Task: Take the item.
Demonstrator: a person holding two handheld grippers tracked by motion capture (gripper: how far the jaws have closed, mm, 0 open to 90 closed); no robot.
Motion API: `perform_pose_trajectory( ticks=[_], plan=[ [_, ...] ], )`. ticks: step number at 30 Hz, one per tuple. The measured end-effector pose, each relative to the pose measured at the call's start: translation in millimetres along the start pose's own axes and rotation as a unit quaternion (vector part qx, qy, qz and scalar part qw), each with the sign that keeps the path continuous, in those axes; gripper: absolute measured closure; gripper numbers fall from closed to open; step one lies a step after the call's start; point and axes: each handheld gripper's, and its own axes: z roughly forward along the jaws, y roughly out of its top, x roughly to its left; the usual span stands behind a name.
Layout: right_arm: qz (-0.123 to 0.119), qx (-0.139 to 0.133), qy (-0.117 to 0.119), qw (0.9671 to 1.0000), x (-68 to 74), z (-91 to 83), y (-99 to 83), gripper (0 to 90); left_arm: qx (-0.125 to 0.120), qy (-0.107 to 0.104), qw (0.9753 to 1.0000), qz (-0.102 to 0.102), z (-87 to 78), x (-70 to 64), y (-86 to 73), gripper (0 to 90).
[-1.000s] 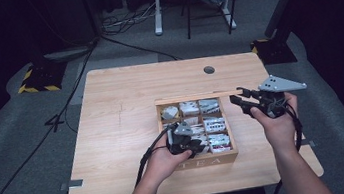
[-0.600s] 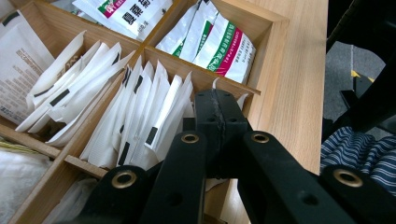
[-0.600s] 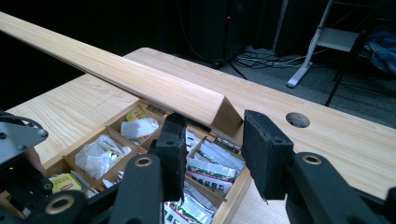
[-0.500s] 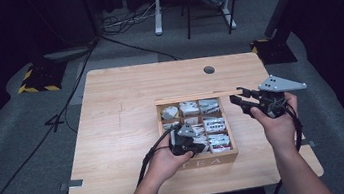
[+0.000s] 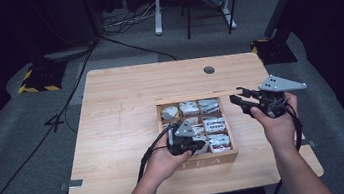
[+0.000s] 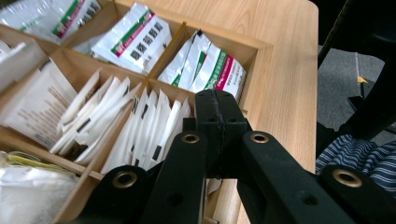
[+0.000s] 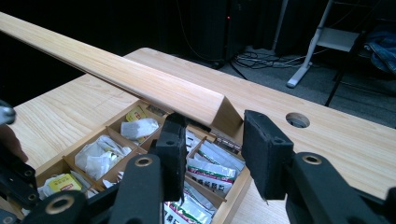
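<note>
A wooden tea box (image 5: 201, 162) stands open on the table, its lid (image 5: 195, 96) upright along the far side. Its compartments hold sachets, some white (image 6: 149, 126) and some with green and red labels (image 6: 205, 65). My left gripper (image 5: 200, 146) is down in the front middle compartment, jaws pressed shut (image 6: 219, 116) over the white sachets, with nothing visibly held between them. My right gripper (image 5: 237, 95) is open in the air at the lid's right end. The lid's corner (image 7: 219, 112) shows between its pads (image 7: 264, 149), and nothing touches them.
The light wooden table (image 5: 117, 119) has a cable hole (image 5: 209, 70) near its far edge. Bare tabletop lies left of the box. Beyond the table are a desk frame (image 5: 156, 8), a chair and floor cables (image 5: 76, 74).
My left gripper has shifted slightly to the right and toward the box's front wall. The right gripper and the lid have stayed put.
</note>
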Motion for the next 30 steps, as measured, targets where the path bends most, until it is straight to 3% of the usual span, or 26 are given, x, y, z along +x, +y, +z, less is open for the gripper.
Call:
perform_pose_trajectory(
  ticks=[8,17,30],
  plan=[
    [0.000,-0.001,0.000,1.0000,-0.1,0.1,0.0,61.3,-0.015,0.004,0.9999,0.006,-12.0,0.4,5.7,90.0],
    [0.000,-0.002,0.000,1.0000,-0.1,0.1,-0.2,61.3,-0.047,0.010,0.9988,0.010,-31.5,0.1,10.4,90.0],
    [0.002,-0.003,0.000,1.0000,-0.4,0.6,0.0,61.3,-0.069,0.014,0.9974,0.012,-56.7,-2.3,12.1,90.0]
  ],
)
